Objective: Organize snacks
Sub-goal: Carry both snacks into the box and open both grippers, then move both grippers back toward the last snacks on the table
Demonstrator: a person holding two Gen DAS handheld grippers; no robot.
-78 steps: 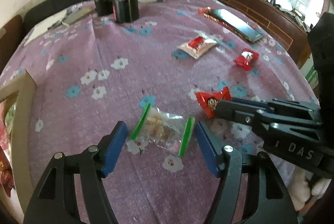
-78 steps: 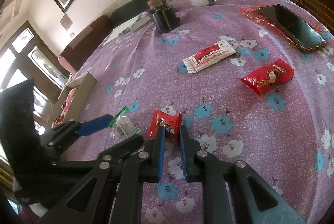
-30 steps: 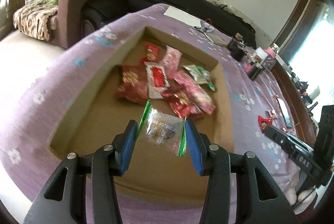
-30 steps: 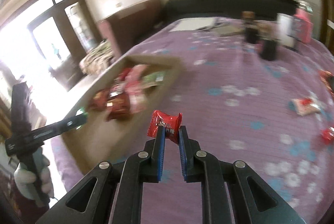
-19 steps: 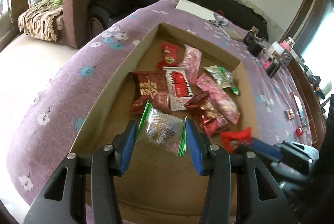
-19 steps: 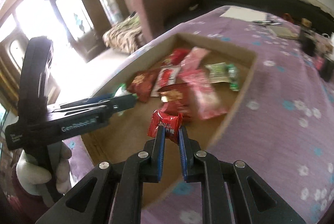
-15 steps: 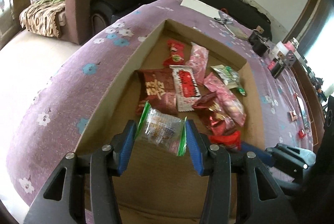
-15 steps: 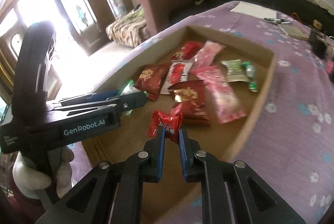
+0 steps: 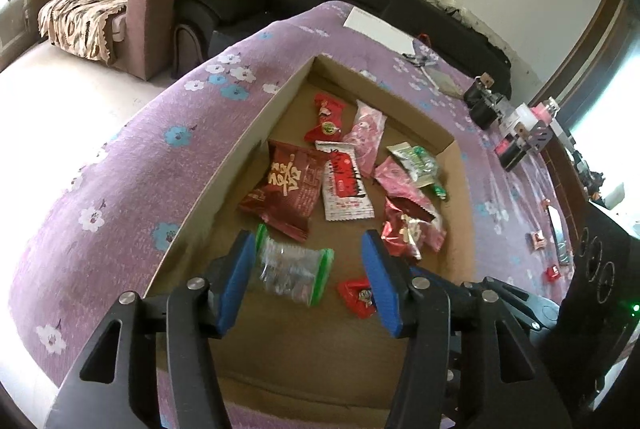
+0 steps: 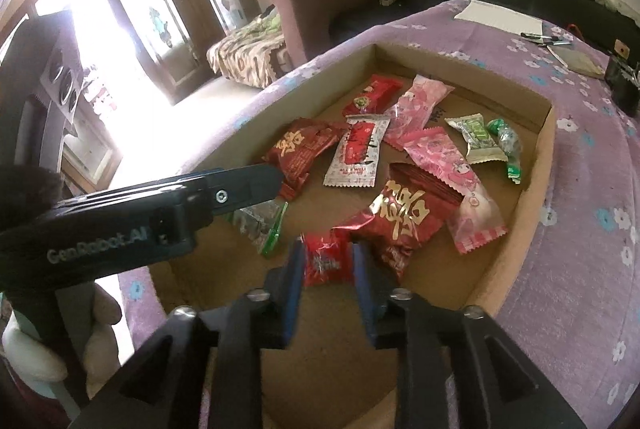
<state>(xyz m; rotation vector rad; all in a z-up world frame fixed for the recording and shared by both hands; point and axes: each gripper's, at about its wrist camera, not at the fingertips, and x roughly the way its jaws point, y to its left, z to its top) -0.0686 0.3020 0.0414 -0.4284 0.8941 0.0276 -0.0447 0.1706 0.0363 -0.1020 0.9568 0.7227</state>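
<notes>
Both snacks are being dropped into the cardboard box [image 9: 248,133]: the left tool [image 9: 308,281] is spread, the clear green-edged packet [image 9: 292,271] loose between, while the right tool [image 10: 326,263], slightly parted, brackets the red candy [image 10: 326,261]; next, withdraw toward the table's [image 9: 120,165] remaining snacks.

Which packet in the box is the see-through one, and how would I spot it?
Start at the cardboard box on the purple cloth. Look at its near end, between the left gripper and its open jaws. The clear packet has green strips at both ends; neighbours are red or pink.
</notes>
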